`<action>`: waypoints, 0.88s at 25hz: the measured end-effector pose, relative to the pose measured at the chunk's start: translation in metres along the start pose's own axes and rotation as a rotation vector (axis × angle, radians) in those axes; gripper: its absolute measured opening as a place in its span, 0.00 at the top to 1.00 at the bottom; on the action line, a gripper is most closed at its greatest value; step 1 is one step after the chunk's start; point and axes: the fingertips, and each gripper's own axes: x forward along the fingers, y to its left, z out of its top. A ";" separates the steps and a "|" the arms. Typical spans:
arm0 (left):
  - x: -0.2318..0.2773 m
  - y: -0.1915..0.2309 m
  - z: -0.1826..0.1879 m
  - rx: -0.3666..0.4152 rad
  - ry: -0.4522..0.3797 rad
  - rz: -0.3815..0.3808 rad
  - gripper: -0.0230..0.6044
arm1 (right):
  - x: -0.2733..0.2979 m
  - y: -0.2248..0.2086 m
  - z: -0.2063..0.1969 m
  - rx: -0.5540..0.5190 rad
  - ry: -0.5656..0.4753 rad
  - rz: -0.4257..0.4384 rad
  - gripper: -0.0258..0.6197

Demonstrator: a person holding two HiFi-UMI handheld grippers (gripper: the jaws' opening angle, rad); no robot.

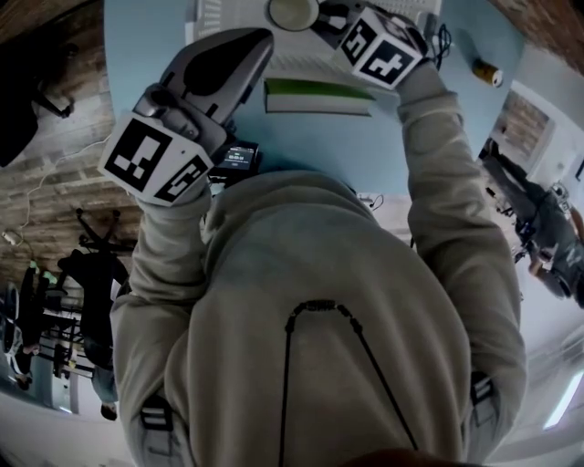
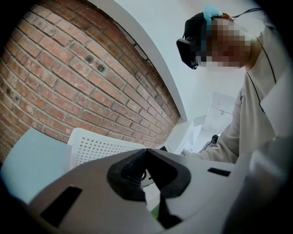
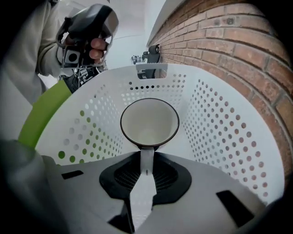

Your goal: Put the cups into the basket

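Note:
A white cup [image 3: 149,122] with a dark rim hangs inside the white perforated basket [image 3: 219,119], its mouth facing the camera. My right gripper [image 3: 146,157] is shut on the cup's handle and points steeply down into the basket. In the head view the cup [image 1: 292,11] and right gripper [image 1: 318,16] sit at the top edge, over the basket [image 1: 219,14]. My left gripper [image 1: 258,43] is held nearer the body, beside the basket, jaws together and empty. Seen from the left gripper [image 2: 146,153] itself, the basket wall [image 2: 100,146] lies just beyond the tips.
A flat green-and-white object [image 1: 319,96] lies on the light blue table [image 1: 411,146] in front of the basket. A small dark device [image 1: 239,157] sits near the table's front edge. A brick wall [image 3: 238,50] runs behind the basket.

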 end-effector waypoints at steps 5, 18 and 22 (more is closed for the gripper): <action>0.002 -0.004 0.001 0.006 0.003 -0.015 0.97 | 0.019 0.002 -0.004 -0.012 0.027 0.032 0.86; 0.009 -0.011 -0.001 -0.021 -0.014 -0.045 0.97 | 0.051 0.007 -0.023 -0.012 0.085 0.069 0.86; 0.014 -0.016 -0.002 -0.029 -0.018 -0.059 0.97 | 0.061 0.009 -0.030 -0.015 0.102 0.071 0.86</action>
